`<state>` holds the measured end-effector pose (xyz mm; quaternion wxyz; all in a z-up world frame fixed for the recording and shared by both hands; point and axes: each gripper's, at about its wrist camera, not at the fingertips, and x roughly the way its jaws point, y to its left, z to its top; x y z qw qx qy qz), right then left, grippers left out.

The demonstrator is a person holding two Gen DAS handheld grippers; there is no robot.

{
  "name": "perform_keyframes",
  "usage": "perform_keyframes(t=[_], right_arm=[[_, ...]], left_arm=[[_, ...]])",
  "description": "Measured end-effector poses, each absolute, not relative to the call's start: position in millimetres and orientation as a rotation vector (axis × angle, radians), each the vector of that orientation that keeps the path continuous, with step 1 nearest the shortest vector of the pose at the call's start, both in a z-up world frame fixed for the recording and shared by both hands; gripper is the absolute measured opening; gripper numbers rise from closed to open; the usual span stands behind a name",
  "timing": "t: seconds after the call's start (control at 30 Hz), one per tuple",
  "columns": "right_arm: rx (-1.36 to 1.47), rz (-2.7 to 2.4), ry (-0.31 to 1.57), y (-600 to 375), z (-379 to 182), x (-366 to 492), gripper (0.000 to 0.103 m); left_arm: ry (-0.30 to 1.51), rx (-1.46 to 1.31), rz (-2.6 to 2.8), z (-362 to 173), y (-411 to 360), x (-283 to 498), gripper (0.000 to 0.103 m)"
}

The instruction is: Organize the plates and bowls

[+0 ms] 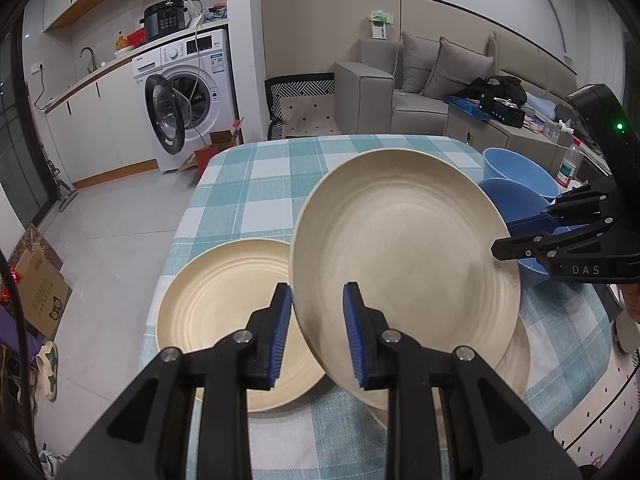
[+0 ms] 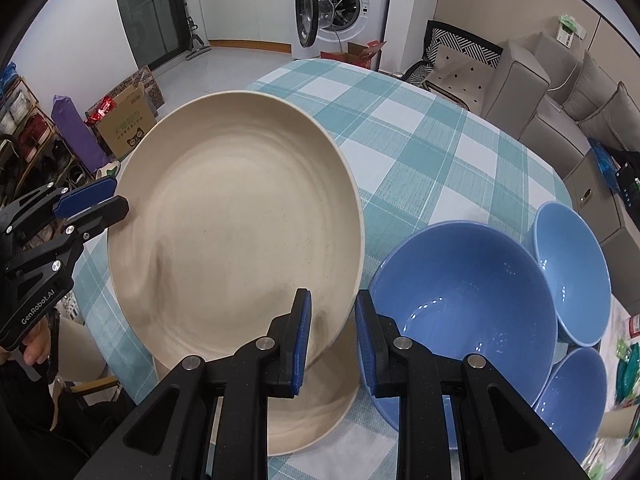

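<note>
A beige plate is held tilted above the checked table, over another beige plate lying flat. My left gripper straddles its near rim with the jaws apart. My right gripper straddles the opposite rim, also apart; it shows in the left wrist view at the plate's right edge. A third beige plate lies flat to the left. Three blue bowls stand to the right of the plates.
The table wears a teal and white checked cloth. A clear bottle stands at its far right edge. A washing machine with an open door, a grey sofa and cardboard boxes surround the table.
</note>
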<state>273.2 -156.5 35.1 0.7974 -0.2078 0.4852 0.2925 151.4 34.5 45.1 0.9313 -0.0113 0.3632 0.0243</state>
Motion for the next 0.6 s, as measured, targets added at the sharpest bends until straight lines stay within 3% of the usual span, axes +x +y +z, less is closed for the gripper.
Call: perform_keyframes(t=[0.6], right_arm=[[-0.479,0.633,1.064,-161,15,260,0.023]], left_arm=[[0.791,-0.05,0.028,24,33,143,0.025]])
